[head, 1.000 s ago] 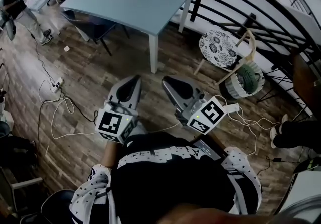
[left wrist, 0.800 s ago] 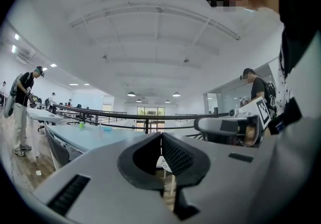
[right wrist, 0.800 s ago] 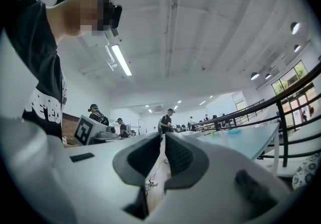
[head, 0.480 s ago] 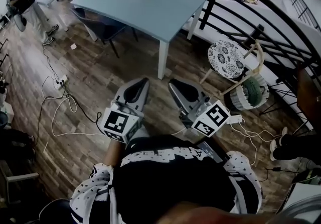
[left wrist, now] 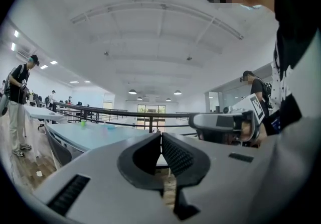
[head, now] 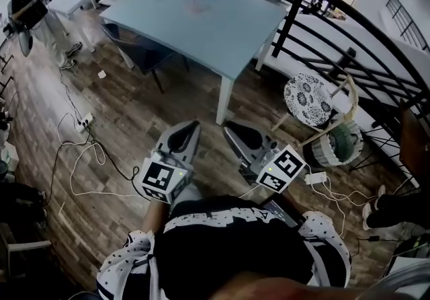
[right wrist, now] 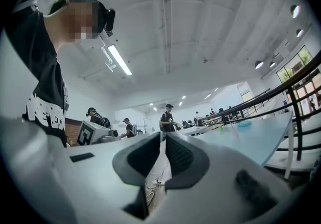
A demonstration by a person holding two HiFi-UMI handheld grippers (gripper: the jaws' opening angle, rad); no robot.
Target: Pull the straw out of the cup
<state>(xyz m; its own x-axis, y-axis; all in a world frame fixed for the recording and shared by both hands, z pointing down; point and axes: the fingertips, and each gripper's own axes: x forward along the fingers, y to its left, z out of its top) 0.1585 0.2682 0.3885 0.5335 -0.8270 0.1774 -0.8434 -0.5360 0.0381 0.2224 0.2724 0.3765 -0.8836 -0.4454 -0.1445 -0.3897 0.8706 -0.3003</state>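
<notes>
A bystander (head: pixel 30 6) stands at far left as the left gripper (head: pixel 189 126) and right gripper (head: pixel 232 128) hang side by side over the wood floor (head: pixel 127 110), both with jaws closed on nothing. The cup (head: pixel 195 4) sits well apart, near the far edge of the tabletop (head: pixel 222 29); its straw is too small to make out.

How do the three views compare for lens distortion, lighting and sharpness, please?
Head view: fisheye bows the black railing and light-blue table; corners darken. Left gripper view: round vignette, even bright lighting, the left gripper fills the lower frame. Right gripper view: the strip light glares; distant people are tiny.
</notes>
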